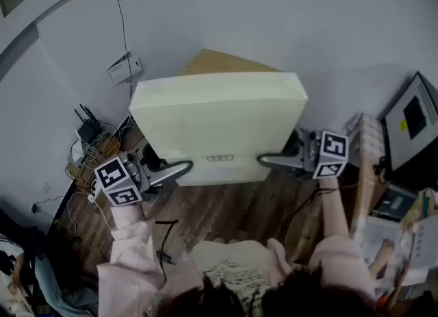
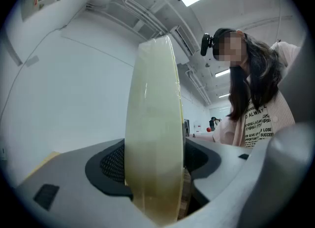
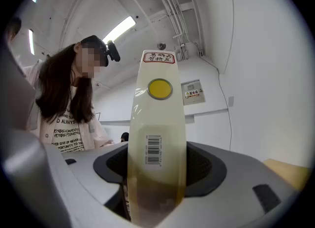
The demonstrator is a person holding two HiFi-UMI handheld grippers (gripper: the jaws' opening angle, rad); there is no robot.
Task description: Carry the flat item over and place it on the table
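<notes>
Pale wooden table point(image 1: 220, 62) stands by the white wall point(image 1: 287, 14); over dark plank floor point(image 1: 233, 209), my left claw point(image 1: 183, 168) and right claw point(image 1: 265, 161) clamp the cream flat slab point(image 1: 219, 120).

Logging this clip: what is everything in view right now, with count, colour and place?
flat pale cream wrapped box: one, cream, centre, held by its near edge.
round yellow sticker: one, yellow, on the box's narrow edge.
white barcode label: one, white, below that sticker.
tan wooden tabletop: one, tan, behind the box, by the wall.
black router with antennas: one, black, at left, among cables.
dark flat monitor: one, black, far right.
left gripper: one, grey, shut on the box's near-left edge.
right gripper: one, grey, shut on its near-right edge.
</notes>
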